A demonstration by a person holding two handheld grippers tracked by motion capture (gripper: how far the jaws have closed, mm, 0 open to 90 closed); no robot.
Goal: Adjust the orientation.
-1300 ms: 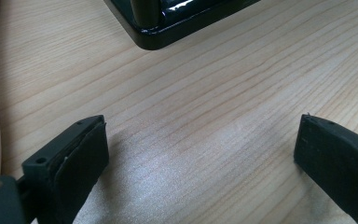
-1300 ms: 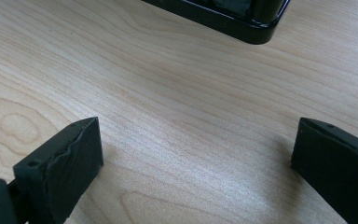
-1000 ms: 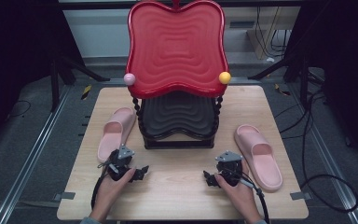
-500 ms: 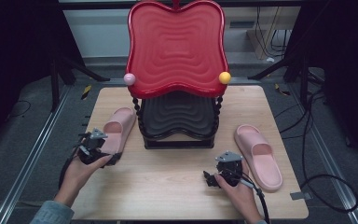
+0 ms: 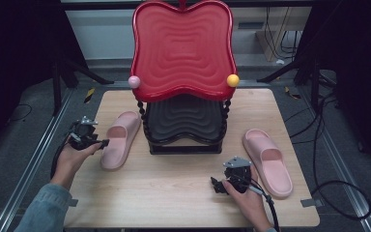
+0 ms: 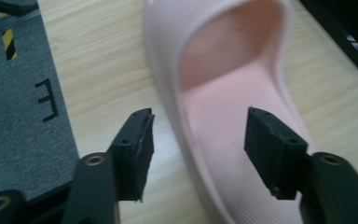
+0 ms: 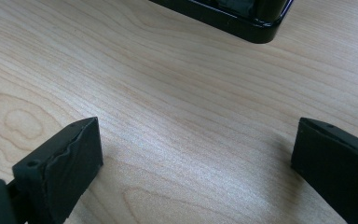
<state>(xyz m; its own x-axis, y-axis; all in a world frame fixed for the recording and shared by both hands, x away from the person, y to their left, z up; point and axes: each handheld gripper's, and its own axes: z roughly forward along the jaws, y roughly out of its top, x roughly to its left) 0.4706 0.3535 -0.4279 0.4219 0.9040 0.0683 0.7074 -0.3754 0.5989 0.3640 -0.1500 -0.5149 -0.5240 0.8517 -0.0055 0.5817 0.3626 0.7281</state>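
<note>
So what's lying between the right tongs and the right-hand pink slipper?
Nothing: in the high view, bare table separates the right tongs from that slipper.

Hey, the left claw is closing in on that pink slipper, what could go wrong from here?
The left claw straddles only the side wall of the left slipper, its jaws just closing and not yet pressing. A thin grip on that soft rim might slip or fold. Lifted from one edge, the slipper could swing and knock the black rack right beside it.
</note>
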